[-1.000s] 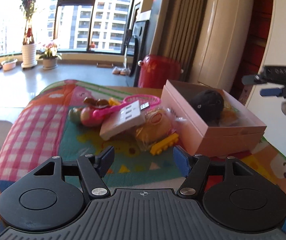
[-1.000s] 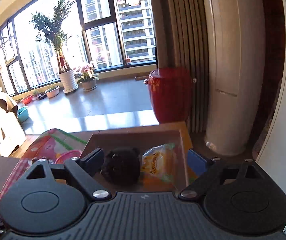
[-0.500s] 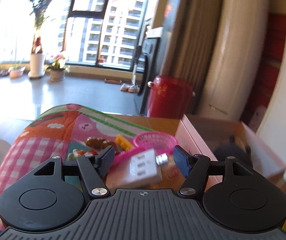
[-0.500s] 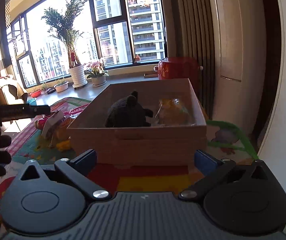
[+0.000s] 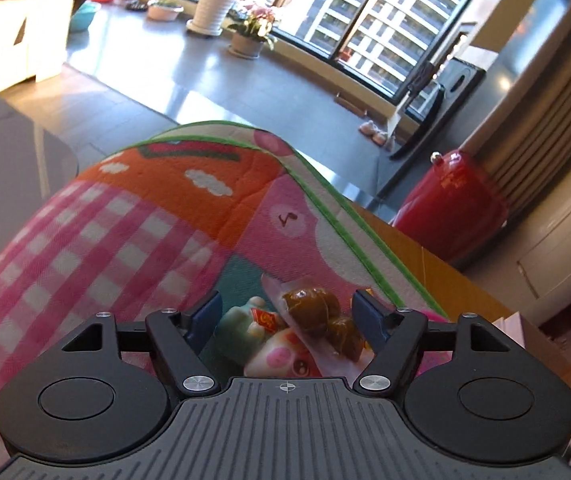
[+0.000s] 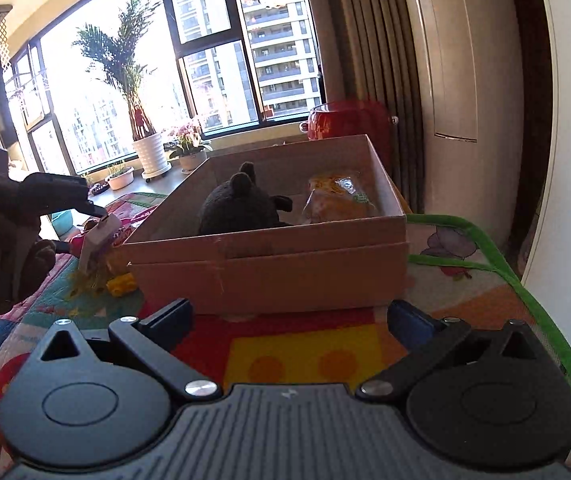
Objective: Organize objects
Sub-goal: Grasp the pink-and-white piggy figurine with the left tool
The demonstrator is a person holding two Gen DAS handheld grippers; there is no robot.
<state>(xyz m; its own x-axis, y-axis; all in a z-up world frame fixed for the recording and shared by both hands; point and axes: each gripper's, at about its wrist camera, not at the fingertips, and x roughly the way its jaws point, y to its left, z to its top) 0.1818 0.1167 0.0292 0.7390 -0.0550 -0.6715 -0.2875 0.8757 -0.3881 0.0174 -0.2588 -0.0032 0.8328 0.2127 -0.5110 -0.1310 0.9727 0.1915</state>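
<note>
My left gripper (image 5: 287,312) is open, with its fingers on either side of a pile of small things on the colourful mat: a clear bag of brown snacks (image 5: 319,318), a mint-green figure (image 5: 245,316) and a pink pig toy (image 5: 281,360). My right gripper (image 6: 291,316) is open and empty, low over the mat in front of the pink cardboard box (image 6: 269,268). The box holds a dark plush toy (image 6: 241,204) and a yellow snack bag (image 6: 337,196). The left gripper (image 6: 65,196) shows at the left of the right wrist view, over a white block (image 6: 99,236).
A yellow toy brick (image 6: 121,284) lies on the mat left of the box. The mat's green edge (image 5: 349,216) and the wooden table edge (image 5: 445,276) run to the right of the pile. A red drum stool (image 5: 451,204) stands on the floor beyond.
My left gripper has moved forward and down over the pile, so the snacks and toys now lie between its fingers. My right gripper has drawn back from above the box to low before it.
</note>
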